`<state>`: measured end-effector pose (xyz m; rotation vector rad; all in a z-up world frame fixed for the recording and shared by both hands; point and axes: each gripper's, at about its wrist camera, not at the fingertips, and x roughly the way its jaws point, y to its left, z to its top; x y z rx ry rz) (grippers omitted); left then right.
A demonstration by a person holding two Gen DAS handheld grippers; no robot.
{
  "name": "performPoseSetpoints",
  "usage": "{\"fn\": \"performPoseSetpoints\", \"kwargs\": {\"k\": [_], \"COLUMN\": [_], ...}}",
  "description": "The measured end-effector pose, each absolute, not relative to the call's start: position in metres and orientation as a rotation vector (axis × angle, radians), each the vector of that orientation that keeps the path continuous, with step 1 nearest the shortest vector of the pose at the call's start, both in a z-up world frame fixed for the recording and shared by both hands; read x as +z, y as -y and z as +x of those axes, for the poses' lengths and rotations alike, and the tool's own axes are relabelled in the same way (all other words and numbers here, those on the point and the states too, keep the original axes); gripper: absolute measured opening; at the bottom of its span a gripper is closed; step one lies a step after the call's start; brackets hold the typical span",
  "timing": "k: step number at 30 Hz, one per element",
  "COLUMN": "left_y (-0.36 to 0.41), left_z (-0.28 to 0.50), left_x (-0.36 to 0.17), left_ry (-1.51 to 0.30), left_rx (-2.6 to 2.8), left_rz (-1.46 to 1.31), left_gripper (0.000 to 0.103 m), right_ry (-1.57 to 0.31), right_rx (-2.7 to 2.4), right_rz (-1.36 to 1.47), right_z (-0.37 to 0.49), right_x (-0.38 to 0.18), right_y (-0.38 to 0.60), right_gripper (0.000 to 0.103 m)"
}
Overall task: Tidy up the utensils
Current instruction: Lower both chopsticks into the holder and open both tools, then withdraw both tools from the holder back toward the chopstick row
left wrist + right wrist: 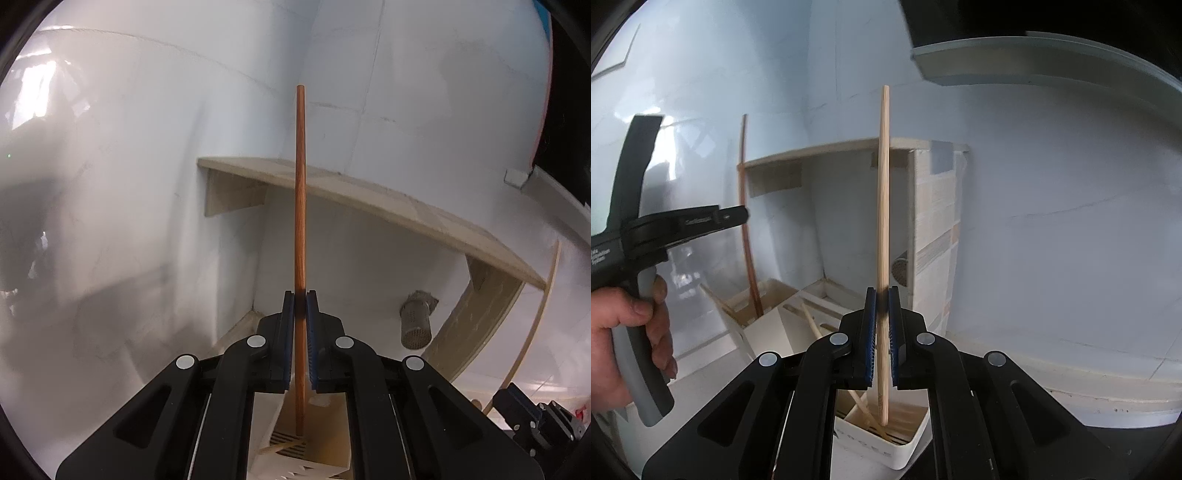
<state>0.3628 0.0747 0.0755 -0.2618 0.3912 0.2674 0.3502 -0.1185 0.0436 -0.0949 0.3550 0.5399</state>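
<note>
My left gripper (300, 295) is shut on a dark reddish-brown chopstick (301, 192) that stands upright; its lower end hangs inside a white slotted utensil holder (325, 469), where a pale chopstick lies. My right gripper (882, 291) is shut on a light bamboo chopstick (883, 184), also upright, its lower end over a compartment of the white holder (905, 446) that holds other pale chopsticks (864, 410). The right wrist view also shows the left gripper's body (683, 221), the hand on it, and the dark chopstick (746, 221) reaching down into another white holder compartment (768, 325).
A light wooden shelf (369, 199) is fixed to the white wall behind, with a wooden side panel (934, 229). A perforated metal cylinder (417, 325) hangs under the shelf. A grey ledge (1034, 55) juts out at the upper right.
</note>
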Motion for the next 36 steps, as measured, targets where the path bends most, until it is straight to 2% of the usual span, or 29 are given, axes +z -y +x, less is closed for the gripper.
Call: {"fn": "performPoseSetpoints", "kwargs": {"k": [10,11,12,13,22,24,33,36], "left_y": [-0.069,-0.068,-0.067,-0.067,-0.065,-0.065,-0.065,-0.062], "left_z": [0.362,0.363,0.363,0.361,0.349,0.344,0.316,0.305], "left_x": [0.068,0.068,0.068,0.068,0.076,0.077,0.079,0.080], "left_ry": [-0.416,-0.421,-0.428,-0.429,-0.441,-0.446,-0.472,-0.476], "left_rx": [0.263,0.257,0.250,0.249,0.251,0.249,0.236,0.229], "left_rz": [-0.256,-0.250,-0.244,-0.242,-0.227,-0.234,-0.267,-0.257], "left_gripper": [0.006,0.006,0.006,0.006,0.007,0.011,0.018,0.024], "right_ry": [-0.383,-0.389,-0.395,-0.403,-0.462,-0.468,-0.500,-0.506], "right_rx": [0.550,0.548,0.549,0.553,0.538,0.533,0.541,0.538], "right_rz": [-0.118,-0.122,-0.122,-0.117,-0.102,-0.110,-0.137,-0.144], "right_z": [0.340,0.339,0.339,0.339,0.336,0.334,0.319,0.312], "right_x": [0.036,0.036,0.038,0.037,0.039,0.038,0.035,0.035], "right_y": [0.118,0.119,0.120,0.121,0.130,0.130,0.129,0.130], "right_gripper": [0.008,0.015,0.031,0.034,0.034,0.035,0.053,0.058]}}
